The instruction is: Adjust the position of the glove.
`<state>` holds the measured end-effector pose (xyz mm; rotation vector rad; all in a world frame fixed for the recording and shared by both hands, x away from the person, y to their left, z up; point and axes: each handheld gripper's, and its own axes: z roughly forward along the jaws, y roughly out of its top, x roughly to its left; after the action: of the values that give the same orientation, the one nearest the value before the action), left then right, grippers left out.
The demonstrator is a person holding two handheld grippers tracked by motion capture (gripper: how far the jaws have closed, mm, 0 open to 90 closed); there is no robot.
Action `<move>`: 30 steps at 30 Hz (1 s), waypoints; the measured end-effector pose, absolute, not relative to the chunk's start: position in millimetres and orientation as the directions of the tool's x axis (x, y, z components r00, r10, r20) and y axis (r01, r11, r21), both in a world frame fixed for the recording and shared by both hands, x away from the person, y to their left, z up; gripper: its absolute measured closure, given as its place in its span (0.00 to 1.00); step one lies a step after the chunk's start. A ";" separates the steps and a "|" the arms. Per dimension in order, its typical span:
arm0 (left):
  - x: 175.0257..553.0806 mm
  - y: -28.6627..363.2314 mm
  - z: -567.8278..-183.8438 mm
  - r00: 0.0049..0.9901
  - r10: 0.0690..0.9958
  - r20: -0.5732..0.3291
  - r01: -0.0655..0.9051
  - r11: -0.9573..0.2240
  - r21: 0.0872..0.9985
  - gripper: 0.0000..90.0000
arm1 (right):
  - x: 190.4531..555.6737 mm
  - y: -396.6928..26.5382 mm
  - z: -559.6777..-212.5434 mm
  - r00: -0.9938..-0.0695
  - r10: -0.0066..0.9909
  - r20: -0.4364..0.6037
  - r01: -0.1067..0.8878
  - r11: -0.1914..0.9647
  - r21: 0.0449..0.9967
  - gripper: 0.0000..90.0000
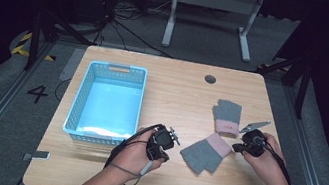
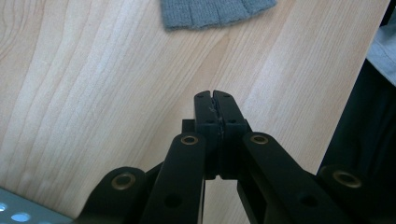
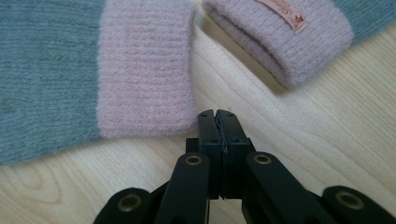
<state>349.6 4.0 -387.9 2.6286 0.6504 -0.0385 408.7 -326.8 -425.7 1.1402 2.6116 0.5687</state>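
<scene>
Two grey knitted gloves with pink cuffs lie on the wooden table [image 1: 177, 94]. The near glove [image 1: 204, 151] [image 3: 70, 74] lies flat, fingers toward the person. The far glove [image 1: 227, 116] [image 3: 280, 37] has a small label on its cuff. My right gripper [image 1: 238, 146] [image 3: 217, 115] is shut and empty, its tips just short of the near glove's pink cuff. My left gripper [image 1: 171, 135] [image 2: 214, 95] is shut and empty over bare wood, left of the near glove, whose grey fingertips [image 2: 215, 11] show ahead of it.
A light blue plastic basket [image 1: 82, 94] stands on the left half of the table, its corner [image 2: 18, 212] close by my left gripper. A round cable hole [image 1: 210, 79] sits near the far edge. The table's front edge [image 2: 355, 88] runs close beside the left gripper.
</scene>
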 end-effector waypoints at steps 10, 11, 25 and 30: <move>349.1 4.1 -387.3 0.892 0.435 -0.125 0.446 -0.799 0.403 1.00 | 411.0 -327.5 -429.0 -0.678 0.732 -0.062 0.645 0.634 0.427 1.00; 349.1 4.1 -387.0 0.892 0.435 -0.125 0.447 -0.799 0.403 1.00 | 411.0 -327.2 -428.9 -0.677 0.733 -0.060 0.646 0.631 0.429 1.00; 349.4 4.9 -386.8 0.890 0.437 -0.132 0.451 -0.795 0.405 1.00 | 410.5 -322.8 -430.8 -0.690 0.722 -0.054 0.638 0.642 0.424 1.00; 350.4 6.4 -385.9 0.888 0.440 -0.133 0.454 -0.791 0.410 1.00 | 405.6 -319.8 -431.0 -0.708 0.705 -0.041 0.629 0.657 0.416 1.00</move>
<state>350.4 6.4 -385.9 2.6164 0.6534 -0.0420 405.6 -319.8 -431.0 1.0900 2.6741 0.5590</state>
